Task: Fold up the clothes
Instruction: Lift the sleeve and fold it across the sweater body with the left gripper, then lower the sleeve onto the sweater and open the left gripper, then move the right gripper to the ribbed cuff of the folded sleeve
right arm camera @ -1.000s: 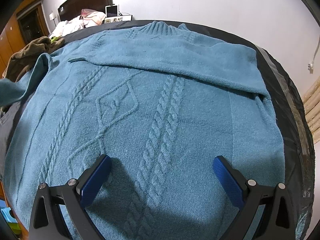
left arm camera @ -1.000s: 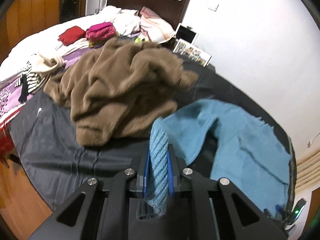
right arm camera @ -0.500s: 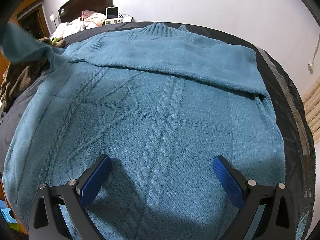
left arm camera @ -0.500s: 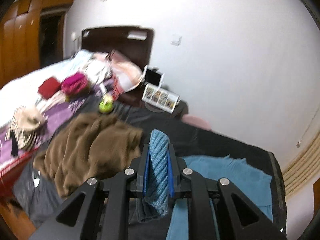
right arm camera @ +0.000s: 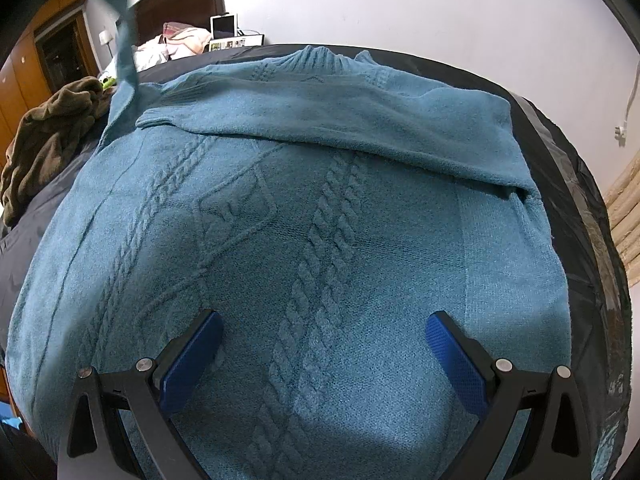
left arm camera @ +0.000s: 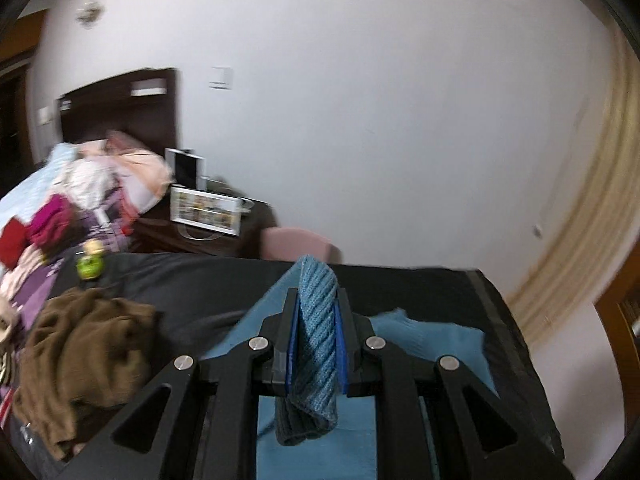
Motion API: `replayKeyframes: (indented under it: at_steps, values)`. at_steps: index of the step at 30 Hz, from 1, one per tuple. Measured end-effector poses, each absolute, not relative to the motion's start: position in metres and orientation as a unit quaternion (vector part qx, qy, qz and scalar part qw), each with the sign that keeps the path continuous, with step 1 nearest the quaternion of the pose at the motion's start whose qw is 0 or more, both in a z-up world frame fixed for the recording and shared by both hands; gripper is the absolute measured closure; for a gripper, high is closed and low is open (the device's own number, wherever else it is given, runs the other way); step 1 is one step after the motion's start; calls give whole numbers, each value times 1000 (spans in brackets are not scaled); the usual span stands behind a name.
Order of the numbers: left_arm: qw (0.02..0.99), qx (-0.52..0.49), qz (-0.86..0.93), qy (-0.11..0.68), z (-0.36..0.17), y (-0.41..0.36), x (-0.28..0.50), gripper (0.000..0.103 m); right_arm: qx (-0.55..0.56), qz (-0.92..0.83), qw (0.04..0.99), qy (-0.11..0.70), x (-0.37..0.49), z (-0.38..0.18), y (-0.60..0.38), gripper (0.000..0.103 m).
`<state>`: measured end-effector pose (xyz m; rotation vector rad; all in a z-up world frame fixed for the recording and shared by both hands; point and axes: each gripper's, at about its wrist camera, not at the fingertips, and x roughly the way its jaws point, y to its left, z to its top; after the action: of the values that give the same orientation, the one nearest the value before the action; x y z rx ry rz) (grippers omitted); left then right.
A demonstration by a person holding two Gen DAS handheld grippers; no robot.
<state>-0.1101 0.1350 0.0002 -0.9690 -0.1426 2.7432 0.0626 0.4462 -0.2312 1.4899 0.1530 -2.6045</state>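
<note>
My left hand-held gripper (left arm camera: pixel 316 334) is clamped on the ribbed cuff (left arm camera: pixel 316 320) of the teal sweater (right arm camera: pixel 304 240), with the cuff raised above the black-covered bench (left arm camera: pixel 500 320) and its sleeve (right arm camera: pixel 124 40) rising out of the top left corner of the right wrist view. My right hand-held gripper (right arm camera: pixel 324 340) is spread wide and empty, its blue pads (right arm camera: pixel 192 360) low over the cable-knit front of the sweater, which lies flat on the bench with its other sleeve folded across the chest. A brown garment (left arm camera: pixel 84 364) lies crumpled on the bench just left of the sweater.
</note>
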Motion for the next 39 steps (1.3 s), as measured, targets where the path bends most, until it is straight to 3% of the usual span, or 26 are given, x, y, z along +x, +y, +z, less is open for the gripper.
replayKeyframes:
  at_steps: [11,19,26,35,37,39]
  values:
    - [245,-360,899,37,-16,258,-129,85,494,-866,60,45,63,-231,447,0]
    - [288,-422,857,66,-68,317,-141,83,494,-867,51,40,63,-231,447,0]
    - [292,-464,835,52,-99,323,-150,53,495,-867,44,36,63,-230,447,0]
    - [241,-492,836,27,-129,254,-159,35,523,-851,46,16,57,-224,449,0]
    - [218,-510,832,18,-145,231,-160,35,532,-844,60,-38,55,-217,459,0]
    - [186,-530,827,9,-165,205,-161,35,527,-834,86,-141,52,-207,479,0]
